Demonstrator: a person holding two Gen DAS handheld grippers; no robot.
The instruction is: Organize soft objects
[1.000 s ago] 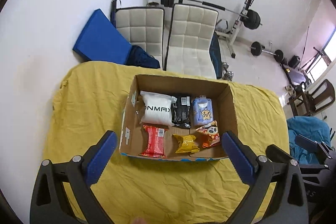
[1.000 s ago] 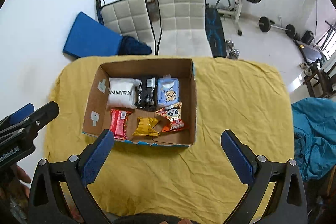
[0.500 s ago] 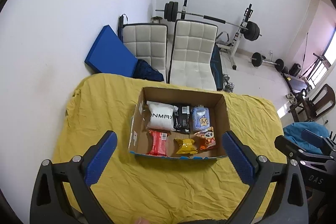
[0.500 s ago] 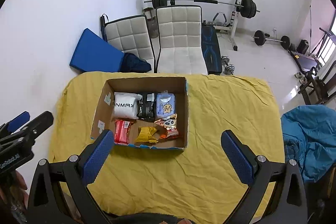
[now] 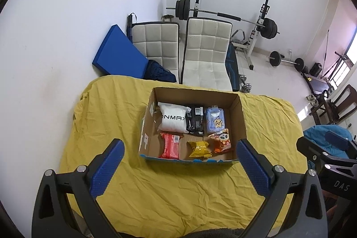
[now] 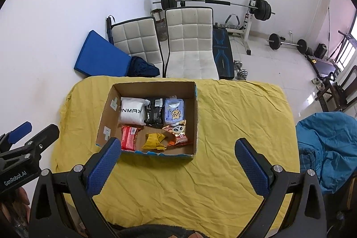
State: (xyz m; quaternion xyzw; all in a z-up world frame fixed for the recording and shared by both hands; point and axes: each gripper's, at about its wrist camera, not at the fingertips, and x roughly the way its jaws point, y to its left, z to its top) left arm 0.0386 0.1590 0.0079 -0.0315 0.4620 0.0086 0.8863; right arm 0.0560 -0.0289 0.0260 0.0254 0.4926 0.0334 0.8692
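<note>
Both jaws gape wide, left gripper [image 5: 178, 162] and right gripper [image 6: 177, 159] empty above the cloth [image 6: 223, 126]; six packs sit in the box [image 6: 196, 108].

Both grippers are showing black frames, silver screws, textured blue pads [image 5: 106, 167]. Left gripper [image 6: 24, 148] is wearing white "GenRobot.AI" lettering. Bare fingers [image 6: 21, 197] are showing beneath.

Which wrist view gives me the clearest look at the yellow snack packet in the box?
The right wrist view: the yellow snack packet lies whole on the cardboard box floor, clear of the near wall. In the left wrist view the packet appears smaller, its lower edge close against the box's near wall.
</note>
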